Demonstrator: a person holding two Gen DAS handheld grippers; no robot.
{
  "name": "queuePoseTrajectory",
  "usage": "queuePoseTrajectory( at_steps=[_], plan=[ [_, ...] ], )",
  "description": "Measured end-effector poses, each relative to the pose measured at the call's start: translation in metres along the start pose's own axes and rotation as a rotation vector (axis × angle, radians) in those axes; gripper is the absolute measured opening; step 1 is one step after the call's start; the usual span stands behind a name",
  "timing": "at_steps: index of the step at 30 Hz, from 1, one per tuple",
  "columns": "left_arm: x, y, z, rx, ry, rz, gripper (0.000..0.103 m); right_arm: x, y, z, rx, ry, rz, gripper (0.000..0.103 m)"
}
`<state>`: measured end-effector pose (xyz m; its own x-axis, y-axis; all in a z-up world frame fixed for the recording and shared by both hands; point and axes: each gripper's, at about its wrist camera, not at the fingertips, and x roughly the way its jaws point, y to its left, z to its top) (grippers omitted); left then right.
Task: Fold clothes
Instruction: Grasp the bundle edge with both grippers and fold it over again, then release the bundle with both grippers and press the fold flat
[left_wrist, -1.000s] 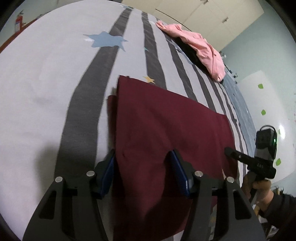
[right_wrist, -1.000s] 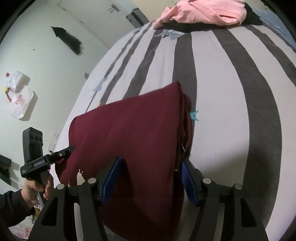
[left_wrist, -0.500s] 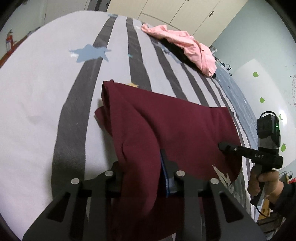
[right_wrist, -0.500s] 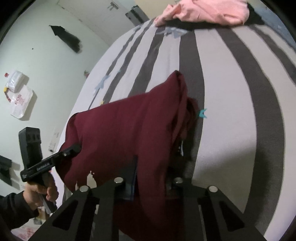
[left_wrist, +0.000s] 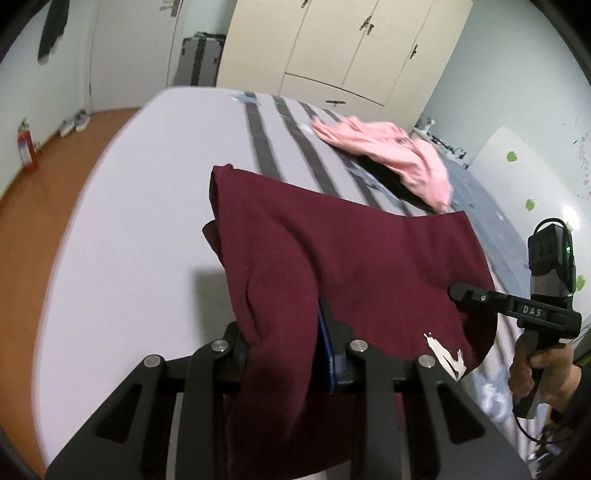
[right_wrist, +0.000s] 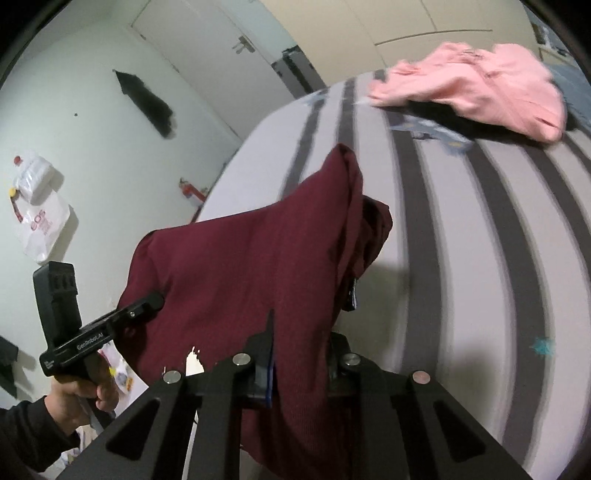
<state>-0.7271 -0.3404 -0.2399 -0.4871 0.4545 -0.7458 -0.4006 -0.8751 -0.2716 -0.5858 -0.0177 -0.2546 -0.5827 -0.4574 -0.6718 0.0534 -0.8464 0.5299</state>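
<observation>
Left gripper (left_wrist: 286, 341) and right gripper (right_wrist: 301, 349): jaws have just closed, each now clamped on a near corner of the maroon garment (left_wrist: 351, 258). The garment hangs between them, raised above the striped bed (right_wrist: 480, 258). Beyond the garment, a pink garment (left_wrist: 388, 155) lies on the bed's far side.

I'm working in a home bedroom: a bed (left_wrist: 155, 229) with a grey-striped sheet fills my view, cream wardrobe doors (left_wrist: 354, 48) stand at twelve o'clock, a pink garment (left_wrist: 391, 155) lies at one o'clock, and shoes (left_wrist: 74, 123) sit on the wooden floor (left_wrist: 33, 236) at ten.
</observation>
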Motion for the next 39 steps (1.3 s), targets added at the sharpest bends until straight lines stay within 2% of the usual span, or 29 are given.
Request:
queuePoseTrajectory(
  at_steps=[6, 10, 12, 15, 17, 25, 30, 32, 33, 34, 36, 37, 39],
  plan=[
    [0.033, 0.087, 0.046, -0.029, 0.037, 0.059, 0.024, 0.096, 0.043, 0.044, 0.017, 0.023, 0.016, 0.014],
    [0.057, 0.126, 0.053, -0.062, 0.07, 0.082, 0.024, 0.142, 0.054, 0.059, 0.027, 0.067, 0.016, 0.014],
    [0.072, 0.146, 0.054, -0.111, 0.102, 0.082, 0.024, 0.158, 0.058, 0.062, 0.021, 0.091, 0.006, 0.014],
    [0.092, 0.159, 0.049, -0.117, 0.138, 0.093, 0.025, 0.175, 0.055, 0.058, 0.032, 0.128, -0.016, 0.014],
    [0.098, 0.161, 0.046, -0.139, 0.126, 0.084, 0.025, 0.185, 0.053, 0.056, 0.042, 0.148, -0.028, 0.014],
    [0.091, 0.16, 0.042, -0.156, 0.067, 0.063, 0.025, 0.189, 0.049, 0.058, -0.017, 0.155, -0.007, 0.014],
    [0.103, 0.157, 0.041, -0.142, 0.09, 0.082, 0.026, 0.189, 0.046, 0.058, -0.015, 0.167, 0.001, 0.015],
    [0.103, 0.158, 0.042, -0.155, 0.098, 0.092, 0.031, 0.188, 0.04, 0.058, 0.017, 0.175, 0.022, 0.017],
    [0.102, 0.159, 0.043, -0.164, 0.102, 0.096, 0.04, 0.187, 0.038, 0.058, 0.03, 0.179, 0.025, 0.018],
    [0.1, 0.161, 0.044, -0.17, 0.097, 0.113, 0.05, 0.185, 0.035, 0.058, 0.038, 0.184, 0.013, 0.027],
    [0.088, 0.165, 0.048, -0.176, 0.056, 0.174, 0.063, 0.173, 0.032, 0.06, 0.031, 0.171, -0.022, 0.035],
    [0.081, 0.169, 0.05, -0.183, 0.031, 0.224, 0.064, 0.165, 0.032, 0.062, 0.014, 0.148, -0.054, 0.04],
    [0.067, 0.177, 0.056, -0.2, -0.021, 0.34, 0.064, 0.151, 0.032, 0.068, -0.024, 0.096, -0.138, 0.043]
  ],
)
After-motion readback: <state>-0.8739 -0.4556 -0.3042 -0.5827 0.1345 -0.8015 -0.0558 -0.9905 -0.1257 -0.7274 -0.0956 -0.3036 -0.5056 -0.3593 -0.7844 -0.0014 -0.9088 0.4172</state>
